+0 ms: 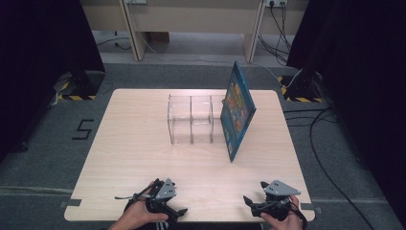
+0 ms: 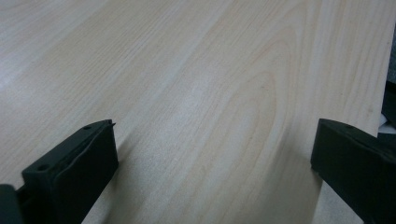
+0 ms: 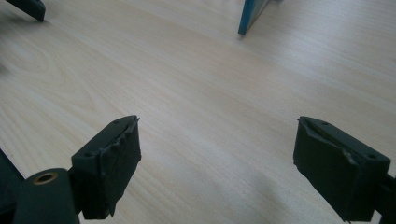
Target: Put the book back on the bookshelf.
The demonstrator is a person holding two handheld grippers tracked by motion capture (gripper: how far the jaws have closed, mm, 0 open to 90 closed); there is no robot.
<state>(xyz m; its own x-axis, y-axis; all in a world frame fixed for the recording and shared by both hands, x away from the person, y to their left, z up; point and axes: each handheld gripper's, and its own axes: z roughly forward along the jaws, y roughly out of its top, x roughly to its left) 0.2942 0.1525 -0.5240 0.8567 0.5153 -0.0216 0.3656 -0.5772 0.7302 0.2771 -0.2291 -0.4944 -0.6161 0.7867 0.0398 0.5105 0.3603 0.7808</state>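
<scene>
A clear acrylic organizer (image 1: 190, 120) with several compartments stands at the table's middle. A blue picture book (image 1: 238, 111) leans upright against its right end; its lower corner (image 3: 247, 18) appears at the top of the right gripper view. My left gripper (image 1: 168, 197) rests low near the front edge, left of centre, and its jaws (image 2: 215, 144) stand wide open over bare wood. My right gripper (image 1: 254, 192) sits near the front edge to the right, jaws (image 3: 217, 144) also wide open and holding nothing.
The light wooden table (image 1: 134, 143) ends just behind both hands. Cables (image 1: 330, 143) trail on the grey floor to the right. Dark curtains flank the table, and a wooden desk frame (image 1: 191, 19) stands beyond it.
</scene>
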